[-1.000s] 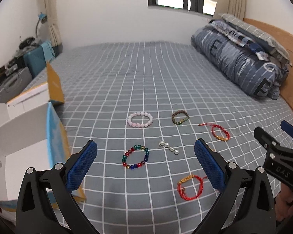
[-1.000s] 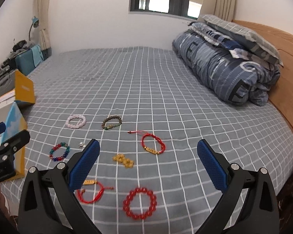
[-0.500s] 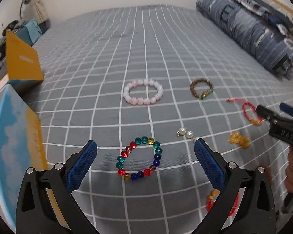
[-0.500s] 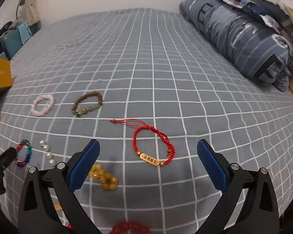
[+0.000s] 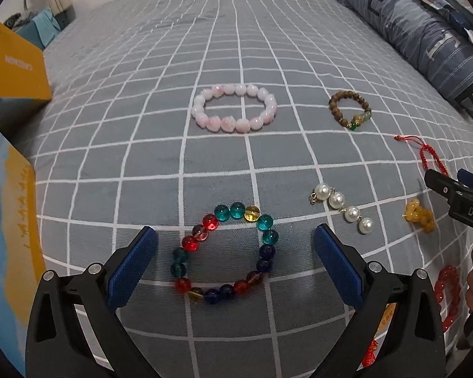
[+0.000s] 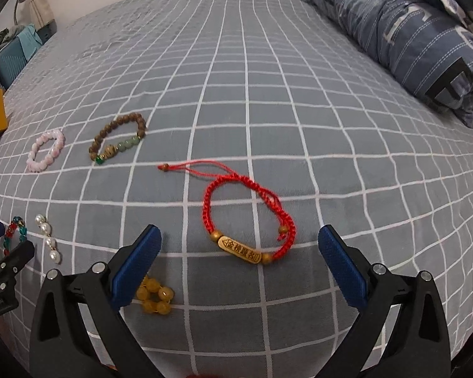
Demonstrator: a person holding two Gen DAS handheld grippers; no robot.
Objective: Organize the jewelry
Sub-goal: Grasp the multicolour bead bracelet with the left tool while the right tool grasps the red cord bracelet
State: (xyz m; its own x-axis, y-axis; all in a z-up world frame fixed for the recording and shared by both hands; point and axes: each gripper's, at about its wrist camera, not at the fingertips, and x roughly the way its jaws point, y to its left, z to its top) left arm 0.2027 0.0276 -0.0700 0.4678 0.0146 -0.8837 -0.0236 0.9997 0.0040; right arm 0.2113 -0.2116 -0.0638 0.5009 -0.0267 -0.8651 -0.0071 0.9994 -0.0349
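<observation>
Several bracelets lie on the grey checked bedspread. My left gripper (image 5: pixel 235 252) is open low over a multicoloured glass bead bracelet (image 5: pixel 261 237), which lies between its fingers. A pink bead bracelet (image 5: pixel 235 107), a brown bead bracelet (image 5: pixel 350 108) and a pearl strand (image 5: pixel 342 208) lie beyond it. My right gripper (image 6: pixel 239 252) is open just above a red cord bracelet with a gold plate (image 6: pixel 246 220). A cluster of yellow beads (image 6: pixel 156 296) lies by its left finger. A red bead bracelet (image 5: pixel 447 296) shows at the left wrist view's right edge.
An open cardboard box (image 5: pixel 6 208) with yellow and blue sides stands at the left. A folded blue striped duvet (image 6: pixel 403 25) lies along the bed's right side. The bed's front edge is close below both grippers.
Both grippers have moved forward and down toward the bedspread. The left now straddles the multicoloured bracelet and the right hovers at the red cord bracelet. Both stay open.
</observation>
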